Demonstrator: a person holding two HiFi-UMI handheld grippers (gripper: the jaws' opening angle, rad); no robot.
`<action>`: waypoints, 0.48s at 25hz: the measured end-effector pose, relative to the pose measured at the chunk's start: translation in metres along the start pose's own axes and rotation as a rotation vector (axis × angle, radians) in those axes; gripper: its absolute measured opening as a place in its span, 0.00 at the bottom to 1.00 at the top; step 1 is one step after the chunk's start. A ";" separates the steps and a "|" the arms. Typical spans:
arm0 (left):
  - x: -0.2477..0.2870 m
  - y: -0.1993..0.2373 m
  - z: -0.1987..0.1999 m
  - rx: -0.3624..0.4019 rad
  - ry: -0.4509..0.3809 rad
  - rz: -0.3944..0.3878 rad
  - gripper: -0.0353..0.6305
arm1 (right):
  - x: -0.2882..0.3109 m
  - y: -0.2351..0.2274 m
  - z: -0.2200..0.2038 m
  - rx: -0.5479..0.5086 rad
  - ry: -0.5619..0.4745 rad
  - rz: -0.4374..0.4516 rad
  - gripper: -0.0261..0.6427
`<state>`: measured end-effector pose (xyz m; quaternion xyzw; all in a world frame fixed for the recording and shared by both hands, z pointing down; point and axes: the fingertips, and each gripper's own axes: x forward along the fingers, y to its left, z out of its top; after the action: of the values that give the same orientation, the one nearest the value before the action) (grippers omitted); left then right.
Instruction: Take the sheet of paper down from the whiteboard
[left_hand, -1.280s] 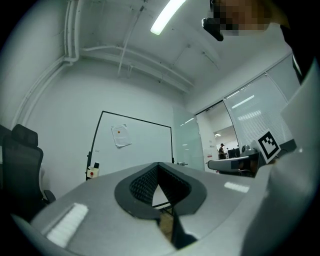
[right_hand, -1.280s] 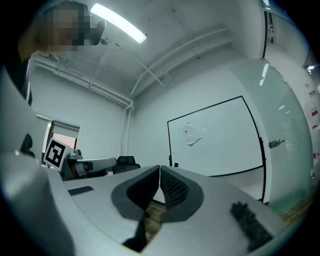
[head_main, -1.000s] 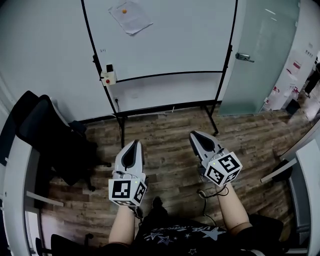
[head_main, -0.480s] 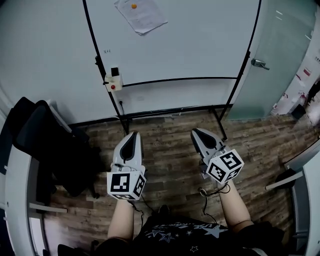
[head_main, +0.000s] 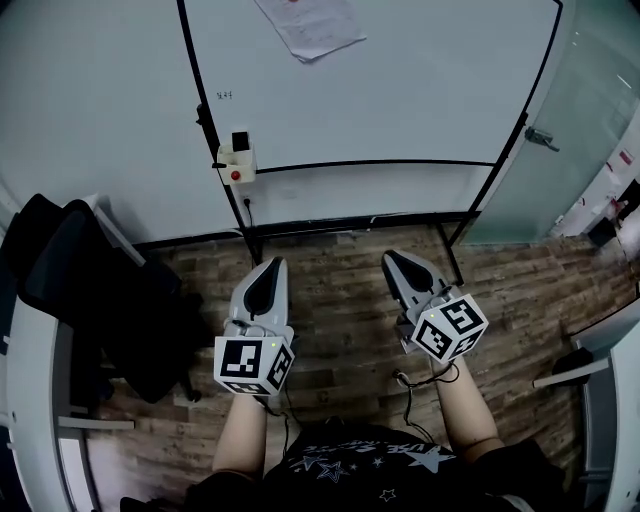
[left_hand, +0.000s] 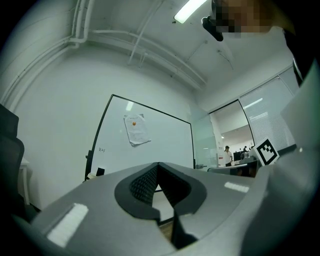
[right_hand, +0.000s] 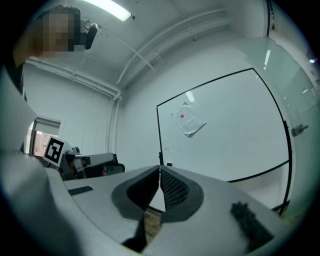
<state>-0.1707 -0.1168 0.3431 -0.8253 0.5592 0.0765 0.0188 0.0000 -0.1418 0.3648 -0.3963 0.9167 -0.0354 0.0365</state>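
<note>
1. Looking down in the head view, you hold the left tongs (head_main: 273, 264) and the right tongs (head_main: 392, 258) side by side above the wooden floor (head_main: 340, 300). Both point toward the whiteboard (head_main: 400, 90). The sheet of paper (head_main: 312, 25) hangs high on that board, well ahead of both tongs and roughly between the lines they point along. The frame edge cuts off its top.
2. In the left gripper view, your left tongs (left_hand: 158, 165) are clenched, with nothing between the jaws. The sheet (left_hand: 136, 129) sits above the tips and a little to their left, well apart from them. An orange dot (left_hand: 133, 122) near its top is probably the magnet holding it.
3. In the right gripper view, your right tongs (right_hand: 160, 170) are likewise clenched and empty. The sheet (right_hand: 188, 121) hangs tilted, above the tips and a little to their right, well apart.
4. By my judgement, none of the task proper is done: the paper is not yet down, and neither pair of tongs touches it. You have yet to close the gap to the board, raise and release one pair, grasp a free edge and draw the sheet out from under the dot.
</note>
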 end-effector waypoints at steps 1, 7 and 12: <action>0.004 0.005 -0.002 0.001 0.000 -0.002 0.07 | 0.005 -0.001 -0.002 0.002 0.000 -0.001 0.06; 0.027 0.022 -0.011 0.002 0.006 0.006 0.07 | 0.027 -0.016 -0.008 0.016 0.009 -0.006 0.06; 0.054 0.035 -0.012 0.008 -0.010 0.031 0.07 | 0.052 -0.041 -0.004 0.006 -0.024 0.019 0.06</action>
<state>-0.1824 -0.1806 0.3492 -0.8159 0.5723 0.0787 0.0236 -0.0063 -0.2080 0.3701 -0.3881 0.9197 -0.0332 0.0488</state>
